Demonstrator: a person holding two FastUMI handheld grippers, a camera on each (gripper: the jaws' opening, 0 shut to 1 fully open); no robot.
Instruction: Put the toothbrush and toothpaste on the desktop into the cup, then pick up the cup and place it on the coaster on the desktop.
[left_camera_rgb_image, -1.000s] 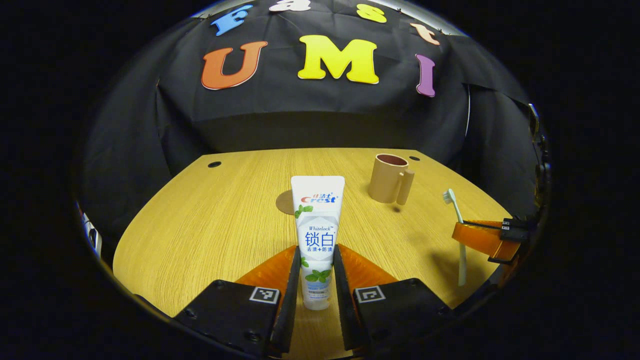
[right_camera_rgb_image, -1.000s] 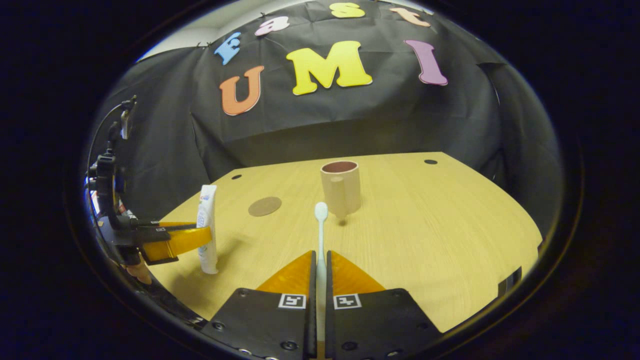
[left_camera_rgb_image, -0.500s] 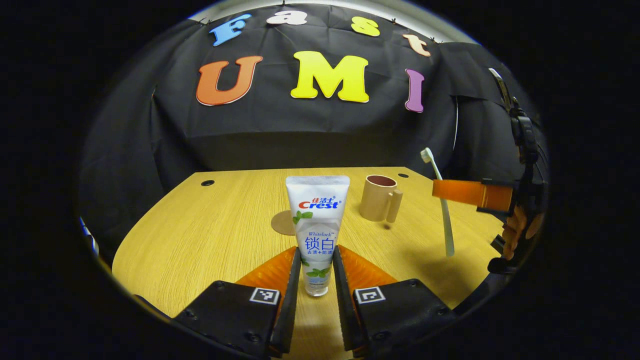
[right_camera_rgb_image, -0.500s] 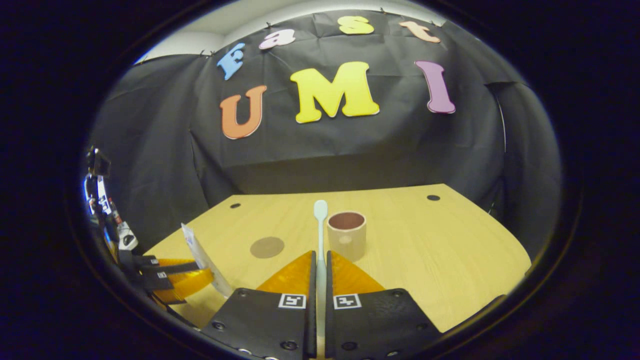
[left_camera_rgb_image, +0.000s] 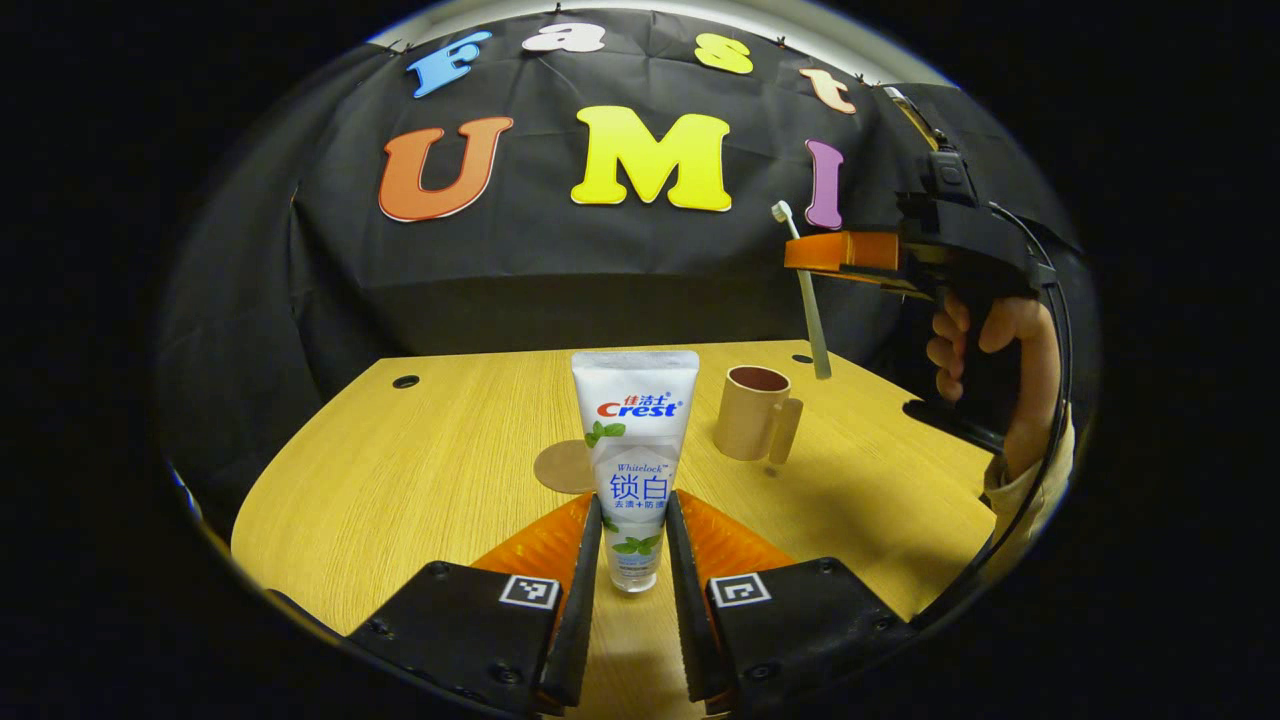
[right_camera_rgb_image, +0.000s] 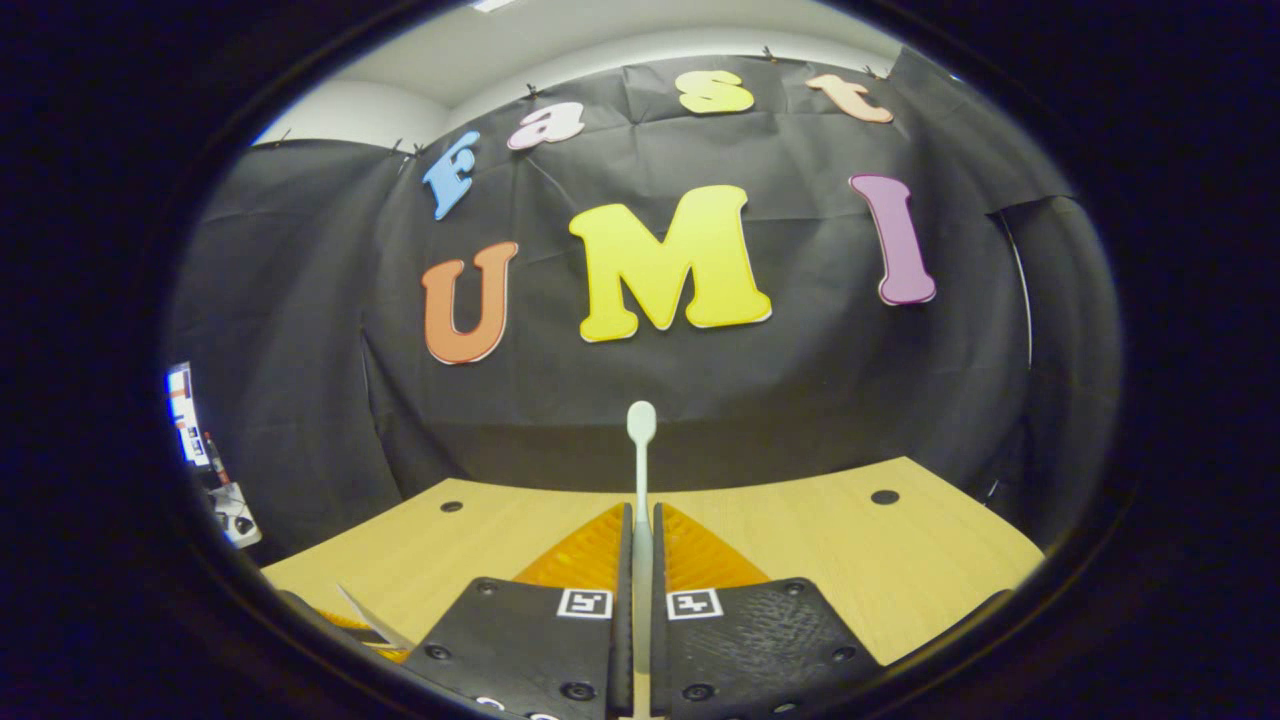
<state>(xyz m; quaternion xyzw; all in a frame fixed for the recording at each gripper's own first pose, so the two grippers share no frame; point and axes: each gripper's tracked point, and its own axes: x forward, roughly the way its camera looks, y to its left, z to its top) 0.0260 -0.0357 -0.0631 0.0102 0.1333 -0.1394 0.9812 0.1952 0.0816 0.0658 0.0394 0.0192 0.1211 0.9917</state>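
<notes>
The left hand-held gripper (left_camera_rgb_image: 633, 540) is closed on the upright toothpaste (left_camera_rgb_image: 634, 450), low over the desk (left_camera_rgb_image: 420, 470). The right hand-held gripper (right_camera_rgb_image: 641, 545) pinches the toothbrush (right_camera_rgb_image: 640, 470), held high above the cup (left_camera_rgb_image: 752, 412). The coaster (left_camera_rgb_image: 562, 467) lies on the desk, left of the cup.

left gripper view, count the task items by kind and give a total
toothpaste tube: 1, between the left gripper fingers
toothbrush: 1, held by the right gripper above the cup
cup: 1, on the desktop
coaster: 1
total: 4
</notes>
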